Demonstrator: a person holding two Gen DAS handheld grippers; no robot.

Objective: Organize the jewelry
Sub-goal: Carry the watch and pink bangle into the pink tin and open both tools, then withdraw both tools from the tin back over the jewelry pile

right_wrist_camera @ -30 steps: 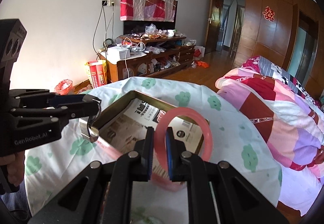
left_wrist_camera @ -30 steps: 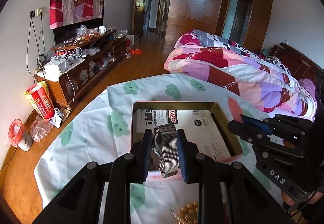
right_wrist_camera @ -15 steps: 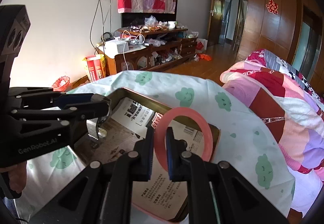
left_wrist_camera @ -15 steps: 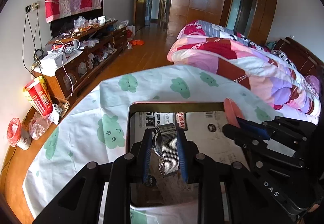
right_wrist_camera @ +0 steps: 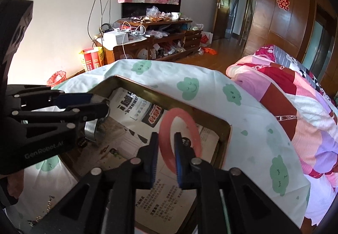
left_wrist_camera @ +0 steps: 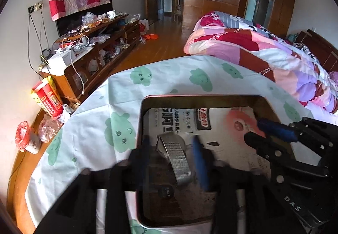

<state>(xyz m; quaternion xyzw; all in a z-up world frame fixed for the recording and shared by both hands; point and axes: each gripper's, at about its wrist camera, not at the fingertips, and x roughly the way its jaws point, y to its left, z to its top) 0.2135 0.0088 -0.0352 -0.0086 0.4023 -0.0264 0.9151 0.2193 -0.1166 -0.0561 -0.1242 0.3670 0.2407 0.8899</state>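
Both pieces are being let go into the tin tray (left_wrist_camera: 262,103), which sits on the cloud-print cloth (left_wrist_camera: 118,107).

The left gripper (left_wrist_camera: 172,151) hangs over the tray's left half. Its jaws are opening, and the silver mesh watch (left_wrist_camera: 176,155) stands between them, clear of both pads, apparently dropping onto the newspaper (left_wrist_camera: 175,119) that lines the tray, though motion blur hides whether it has landed.

The right gripper (right_wrist_camera: 165,155) hangs over the tray's right half, its jaws also opening around the rim of the pink bangle (right_wrist_camera: 179,138), which seems barely pinched, if at all.

Next, both grippers need to spread fully and lift straight out of the tray without snagging either piece.
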